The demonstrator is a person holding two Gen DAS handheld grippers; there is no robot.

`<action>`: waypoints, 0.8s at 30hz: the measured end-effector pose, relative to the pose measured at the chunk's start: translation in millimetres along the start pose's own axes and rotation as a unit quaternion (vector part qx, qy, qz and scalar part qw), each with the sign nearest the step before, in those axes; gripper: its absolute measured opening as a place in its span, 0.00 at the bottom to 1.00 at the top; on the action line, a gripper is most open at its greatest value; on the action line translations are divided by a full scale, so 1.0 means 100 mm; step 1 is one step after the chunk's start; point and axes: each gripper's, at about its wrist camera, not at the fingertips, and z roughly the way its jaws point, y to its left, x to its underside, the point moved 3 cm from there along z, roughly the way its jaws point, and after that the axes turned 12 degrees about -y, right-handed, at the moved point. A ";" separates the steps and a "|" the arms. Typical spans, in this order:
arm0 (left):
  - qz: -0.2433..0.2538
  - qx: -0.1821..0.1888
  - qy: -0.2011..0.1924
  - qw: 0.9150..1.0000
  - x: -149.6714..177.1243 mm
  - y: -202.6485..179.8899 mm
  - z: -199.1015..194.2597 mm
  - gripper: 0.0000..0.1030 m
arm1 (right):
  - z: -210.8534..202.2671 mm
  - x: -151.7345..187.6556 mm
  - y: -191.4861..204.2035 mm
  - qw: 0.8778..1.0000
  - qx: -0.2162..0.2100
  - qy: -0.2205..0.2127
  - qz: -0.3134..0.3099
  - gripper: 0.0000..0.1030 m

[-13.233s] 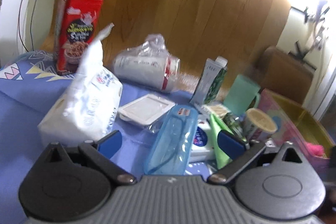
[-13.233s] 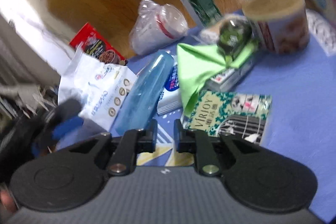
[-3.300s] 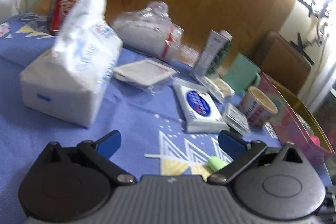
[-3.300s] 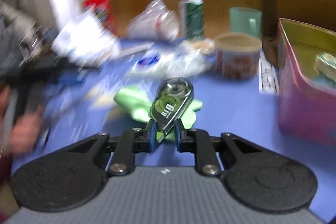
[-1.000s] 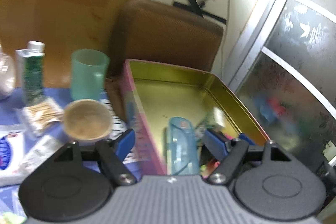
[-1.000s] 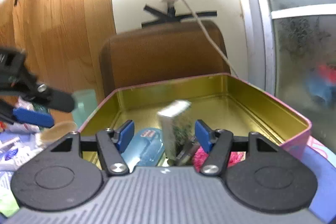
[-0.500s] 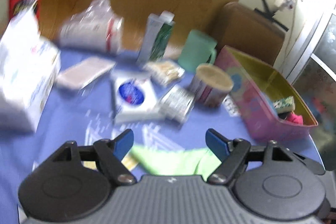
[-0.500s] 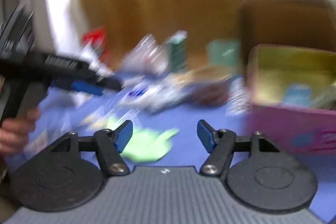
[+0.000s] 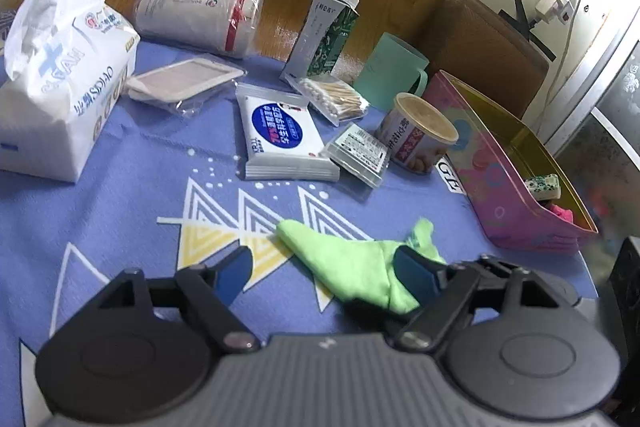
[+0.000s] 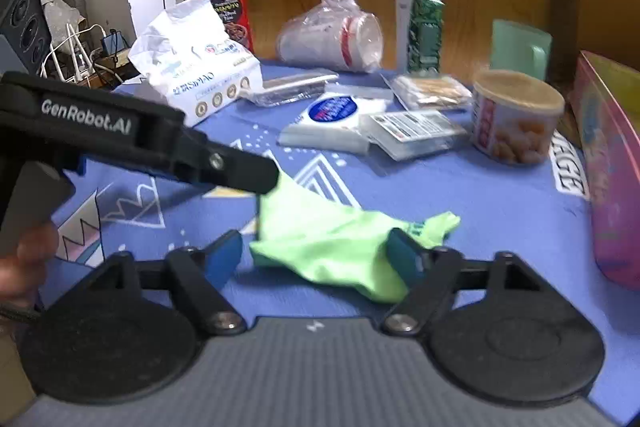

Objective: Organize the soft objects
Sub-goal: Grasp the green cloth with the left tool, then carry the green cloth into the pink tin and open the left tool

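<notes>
Both jaws wide apart over the green cloth [image 9: 352, 263] on the bench [image 9: 132, 195]. Left gripper [image 9: 326, 273] and right gripper [image 10: 316, 253] straddling it, not clamped.

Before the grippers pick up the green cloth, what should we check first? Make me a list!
1. Left gripper open: ok.
2. Right gripper open: ok.
3. Green cloth lies loose on the blue tablecloth, nothing on it: ok.
4. Both grippers point at the cloth: ok.
5. Pink tin has spare room: ok; some things already lie at its near end.
6. Grippers clear of each other: cannot tell; they look close.
</notes>
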 end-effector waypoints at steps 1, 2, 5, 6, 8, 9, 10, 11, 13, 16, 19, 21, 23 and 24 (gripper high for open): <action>0.000 0.001 0.002 1.000 0.01 0.00 0.01 0.78 | 0.01 0.00 0.03 1.000 -0.003 -0.002 -0.012 0.30; -0.001 0.002 0.003 1.000 0.01 -0.01 0.01 0.78 | 0.00 0.00 0.04 1.000 -0.006 -0.006 -0.012 0.19; -0.008 0.011 0.005 1.000 0.01 -0.03 0.01 0.78 | -0.05 -0.02 -0.01 1.000 -0.008 -0.015 0.004 0.09; -0.010 0.017 0.005 1.000 0.00 -0.04 0.00 0.78 | -0.08 -0.02 -0.02 1.000 -0.004 -0.020 0.007 0.09; -0.011 0.024 0.006 1.000 0.00 -0.08 0.00 0.78 | -0.17 -0.02 -0.05 0.999 0.008 -0.037 0.005 0.09; -0.010 0.028 0.007 1.000 0.00 -0.11 0.01 0.78 | -0.22 -0.02 -0.08 0.999 0.014 -0.044 0.006 0.09; -0.010 0.034 0.009 0.999 0.00 -0.14 0.02 0.78 | -0.27 -0.02 -0.10 0.999 0.016 -0.050 0.009 0.09; -0.012 0.040 0.013 0.999 0.00 -0.17 0.04 0.78 | -0.32 -0.01 -0.12 0.998 0.017 -0.054 0.012 0.09; -0.017 0.058 0.022 0.998 0.02 -0.25 0.07 0.79 | -0.40 0.02 -0.16 0.998 0.024 -0.060 0.009 0.09; -0.018 0.077 0.036 0.996 0.07 -0.37 0.13 0.81 | -0.49 0.07 -0.22 0.998 0.028 -0.060 0.020 0.09; -0.007 0.081 0.052 0.995 0.14 -0.51 0.21 0.81 | -0.54 0.12 -0.26 0.997 0.026 -0.059 0.031 0.09; -0.003 0.086 0.062 0.994 0.19 -0.59 0.24 0.81 | -0.56 0.14 -0.25 0.997 0.022 -0.061 0.032 0.09; -0.004 0.094 0.066 0.993 0.21 -0.65 0.26 0.81 | -0.58 0.14 -0.24 0.997 0.017 -0.063 0.028 0.09; -0.004 0.098 0.069 0.993 0.21 -0.68 0.26 0.81 | -0.59 0.14 -0.23 0.998 0.016 -0.064 0.024 0.09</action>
